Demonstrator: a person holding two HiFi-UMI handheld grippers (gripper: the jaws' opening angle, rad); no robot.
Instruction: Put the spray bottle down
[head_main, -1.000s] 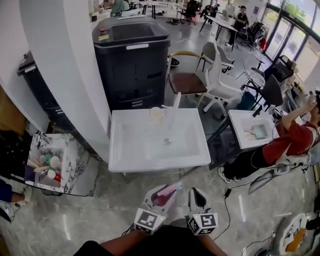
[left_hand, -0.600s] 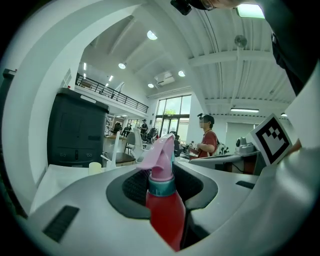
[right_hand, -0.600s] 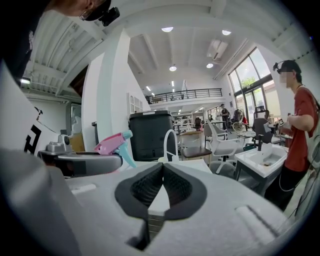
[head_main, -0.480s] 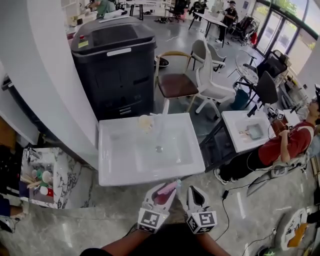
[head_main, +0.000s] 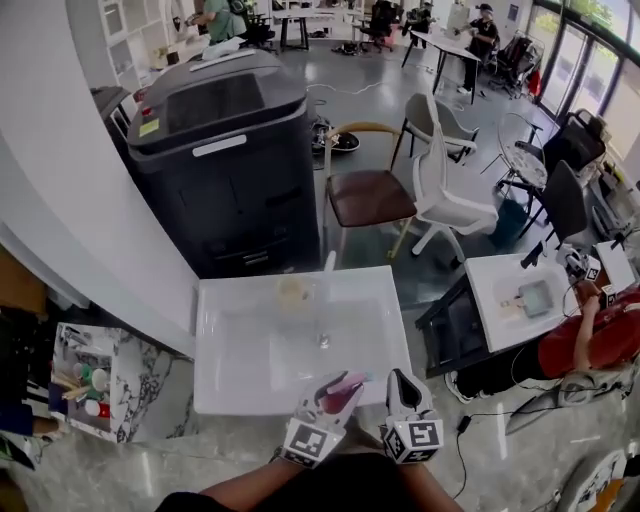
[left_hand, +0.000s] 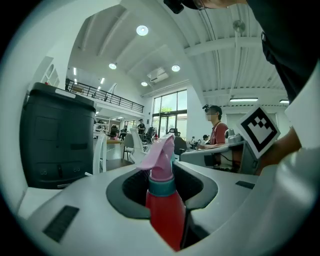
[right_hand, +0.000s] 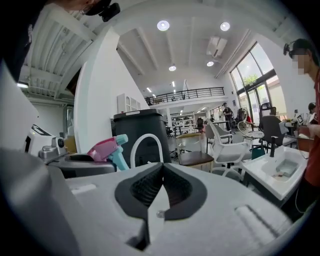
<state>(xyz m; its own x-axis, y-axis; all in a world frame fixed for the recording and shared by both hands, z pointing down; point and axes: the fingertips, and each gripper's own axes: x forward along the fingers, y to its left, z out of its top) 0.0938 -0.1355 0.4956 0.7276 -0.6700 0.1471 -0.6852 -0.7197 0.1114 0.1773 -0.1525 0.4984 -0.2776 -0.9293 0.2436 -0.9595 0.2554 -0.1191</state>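
A red spray bottle (left_hand: 164, 215) with a teal collar and pink trigger head (left_hand: 159, 155) stands upright between the jaws of my left gripper (head_main: 332, 398), which is shut on its body. In the head view the spray bottle (head_main: 340, 392) shows just past the near edge of the white sink table (head_main: 222, 385). My right gripper (head_main: 402, 392) is beside it on the right, jaws pressed together with nothing in them. The right gripper view catches the spray bottle's pink head (right_hand: 105, 148) at its left.
The white sink table has a faucet (head_main: 328, 272) and a pale round object (head_main: 294, 291) at its far side. Behind stand a large black bin (head_main: 225, 170), a brown chair (head_main: 362, 190) and a white chair (head_main: 450, 195). A second small sink table (head_main: 525, 298) and a seated person (head_main: 590, 345) are at the right.
Both grippers, with the bottle, have moved forward to the near edge of the white sink table. The grip on the bottle is unchanged.
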